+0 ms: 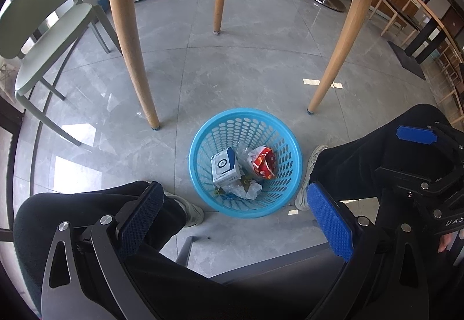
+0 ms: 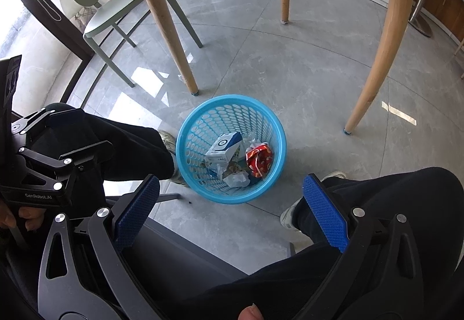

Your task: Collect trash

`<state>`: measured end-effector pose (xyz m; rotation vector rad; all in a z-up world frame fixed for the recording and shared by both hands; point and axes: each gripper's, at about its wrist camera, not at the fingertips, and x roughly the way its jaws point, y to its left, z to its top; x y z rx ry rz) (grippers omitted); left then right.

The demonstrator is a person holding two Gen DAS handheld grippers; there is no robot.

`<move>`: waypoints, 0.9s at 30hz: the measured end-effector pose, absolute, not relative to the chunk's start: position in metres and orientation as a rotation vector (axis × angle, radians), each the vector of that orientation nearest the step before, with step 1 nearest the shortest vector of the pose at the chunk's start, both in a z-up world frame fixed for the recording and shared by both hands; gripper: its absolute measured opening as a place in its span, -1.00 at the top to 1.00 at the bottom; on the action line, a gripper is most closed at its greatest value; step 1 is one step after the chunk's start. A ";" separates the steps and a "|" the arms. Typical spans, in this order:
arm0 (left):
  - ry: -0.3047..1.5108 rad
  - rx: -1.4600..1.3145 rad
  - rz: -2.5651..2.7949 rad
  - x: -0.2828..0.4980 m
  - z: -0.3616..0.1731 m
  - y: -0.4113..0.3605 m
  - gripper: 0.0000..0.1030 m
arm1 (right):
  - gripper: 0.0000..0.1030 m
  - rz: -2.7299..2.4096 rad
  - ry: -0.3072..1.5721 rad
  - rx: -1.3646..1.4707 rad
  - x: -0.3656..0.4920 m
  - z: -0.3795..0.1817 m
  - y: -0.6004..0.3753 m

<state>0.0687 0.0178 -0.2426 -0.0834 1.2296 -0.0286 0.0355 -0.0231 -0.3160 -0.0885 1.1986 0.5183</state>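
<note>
Trash sits inside round blue perforated plastic basket (image 1: pixel 285 172) on grey tiled floor (image 1: pixel 232 73): white-and-blue carton (image 1: pixel 225 168), red crumpled wrapper (image 1: pixel 262 162). Left gripper (image 1: pixel 235 221) and right gripper (image 2: pixel 232 211) both empty, fingers spread wide above it.

A blue basket (image 2: pixel 232 149) holding a white box (image 2: pixel 222 148) and red wrapper (image 2: pixel 259 160) is seen between the spread fingers (image 2: pixel 326 214) of the right gripper (image 2: pixel 232 210).

Perforated glossy plastic basket (image 1: pixel 287 175); polished stone-look floor (image 1: pixel 246 73); matt wooden table legs (image 1: pixel 130 44).
</note>
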 end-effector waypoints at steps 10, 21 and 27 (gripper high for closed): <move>1.232 -0.081 -0.029 0.070 -0.243 0.016 -0.89 | -0.83 0.523 1.204 -0.080 0.036 -0.318 -0.024; 1.235 -0.074 -0.029 0.068 -0.245 0.015 -0.89 | -0.83 0.523 1.203 -0.077 0.037 -0.319 -0.026; 1.234 -0.073 -0.029 0.068 -0.245 0.015 -0.89 | -0.83 0.523 1.203 -0.078 0.037 -0.319 -0.026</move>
